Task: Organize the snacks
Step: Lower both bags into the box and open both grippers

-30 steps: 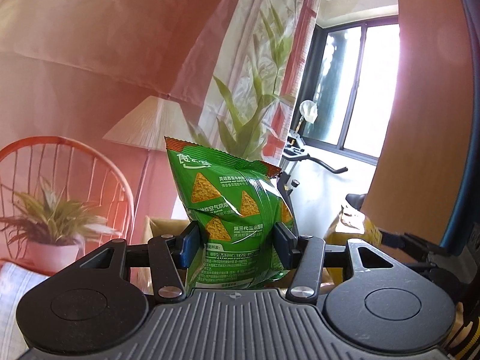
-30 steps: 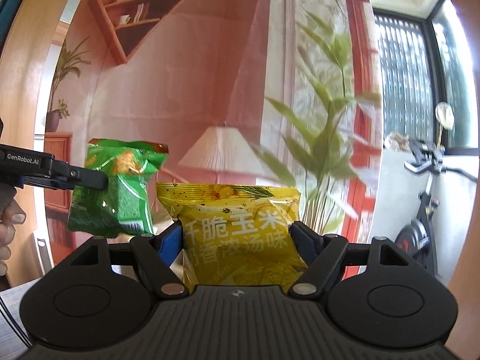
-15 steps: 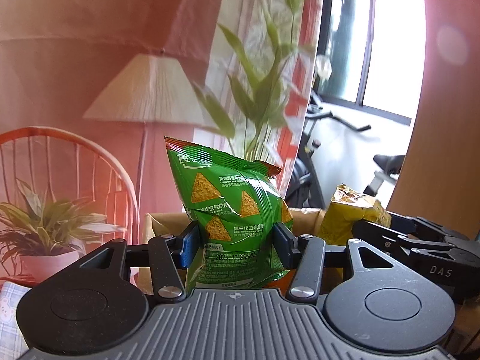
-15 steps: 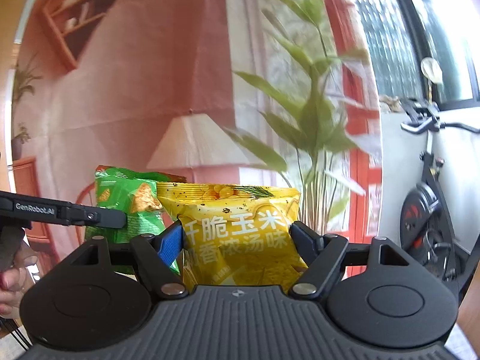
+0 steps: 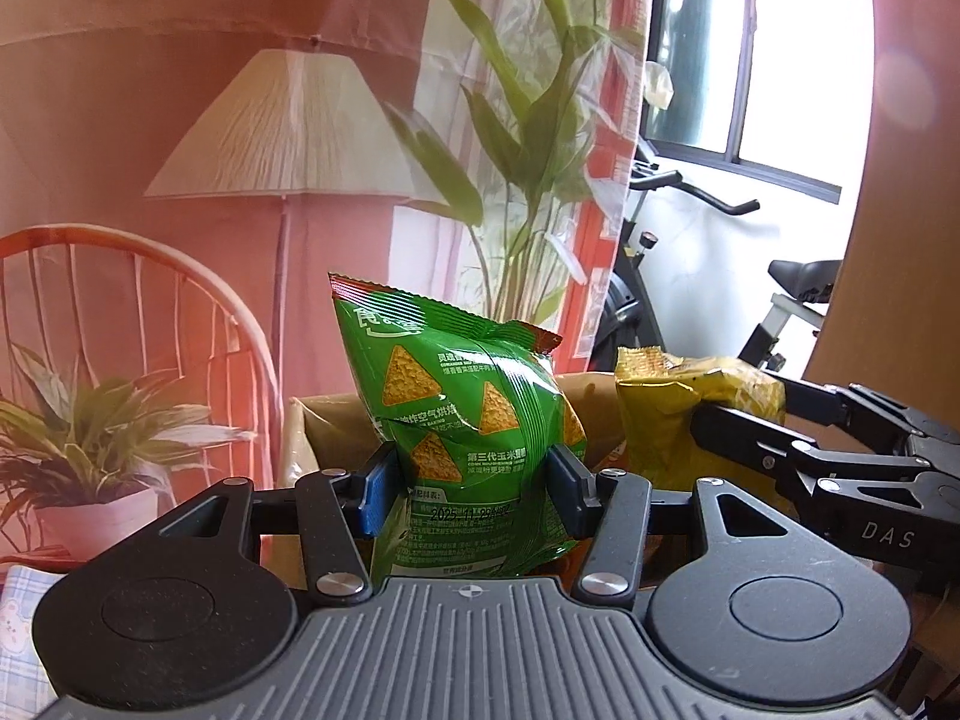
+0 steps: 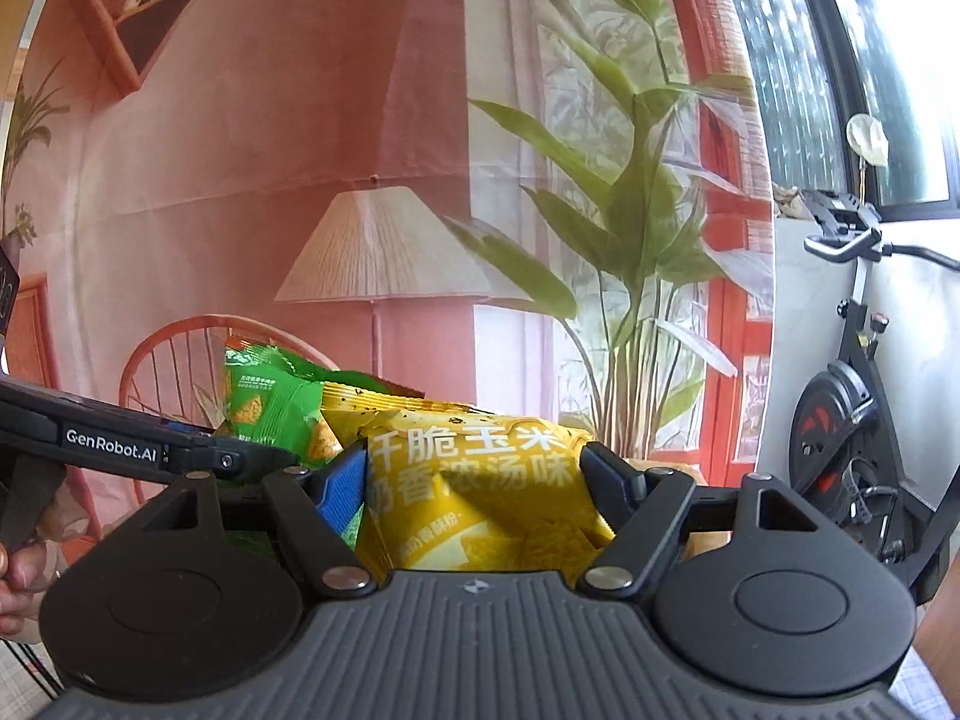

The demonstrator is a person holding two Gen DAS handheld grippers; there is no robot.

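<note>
Green chip bag (image 5: 474, 438) stands upright at the centre of the left wrist view, pinched at its lower half by the left tongs (image 5: 471, 483). Just to its right, a yellow snack bag (image 5: 678, 414) is pinched by the right tongs (image 6: 474, 483), filling the lower centre of the right wrist view. A cardboard box (image 5: 336, 426) sits behind both bags, before a printed backdrop (image 5: 180, 90).

We hold our left gripper (image 5: 471, 483) level and pointing forward, its two fingers closed tight on a green snack bag (image 5: 465, 438). Our right gripper (image 6: 477, 480) sits just beside it on the right, likewise level, clamped on a yellow snack bag (image 6: 480, 492).
</note>
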